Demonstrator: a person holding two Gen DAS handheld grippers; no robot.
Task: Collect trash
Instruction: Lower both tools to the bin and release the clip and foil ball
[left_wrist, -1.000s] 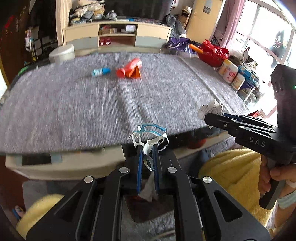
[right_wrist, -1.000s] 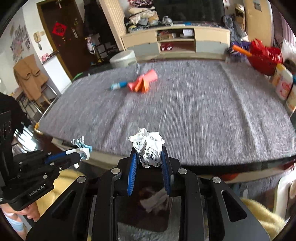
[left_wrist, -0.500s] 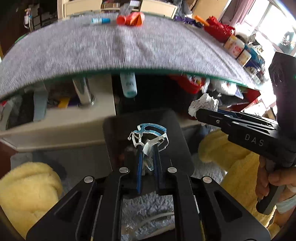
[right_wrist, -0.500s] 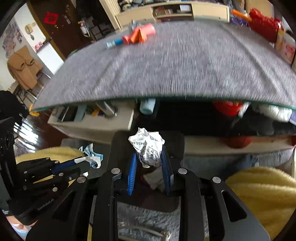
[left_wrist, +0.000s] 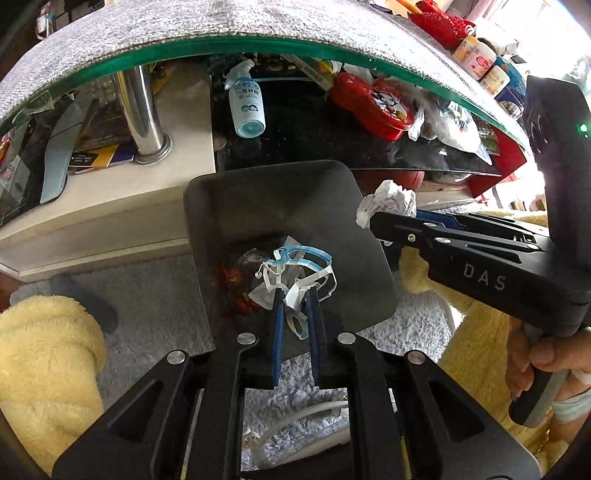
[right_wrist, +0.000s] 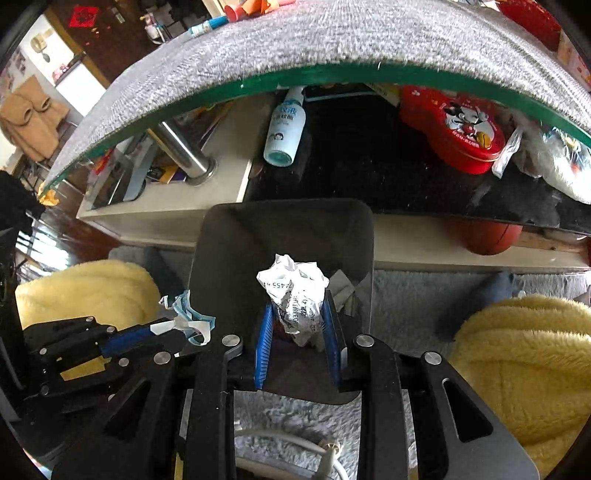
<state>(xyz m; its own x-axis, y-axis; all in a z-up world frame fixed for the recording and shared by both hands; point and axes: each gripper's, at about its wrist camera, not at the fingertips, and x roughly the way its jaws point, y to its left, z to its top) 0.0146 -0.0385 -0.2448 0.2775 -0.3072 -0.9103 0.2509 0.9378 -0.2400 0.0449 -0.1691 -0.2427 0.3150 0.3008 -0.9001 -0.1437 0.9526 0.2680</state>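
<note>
Two tongs: left (left_wrist: 294, 306) pinches mask (left_wrist: 295, 271); paper wad (right_wrist: 295, 299) upright in right (right_wrist: 298, 328).

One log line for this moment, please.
left gripper: shut on blue-white face mask | right gripper: shut on crumpled printed paper | both above black bin

- I see a matt dark plastic bin (left_wrist: 354, 236).
- The paper ball (right_wrist: 295, 295) looks crumpled and printed.
- The counter (right_wrist: 332, 40) wears rough grey cloth over a glossy glass edge.
- The rug (left_wrist: 155, 302) is shaggy.
</note>
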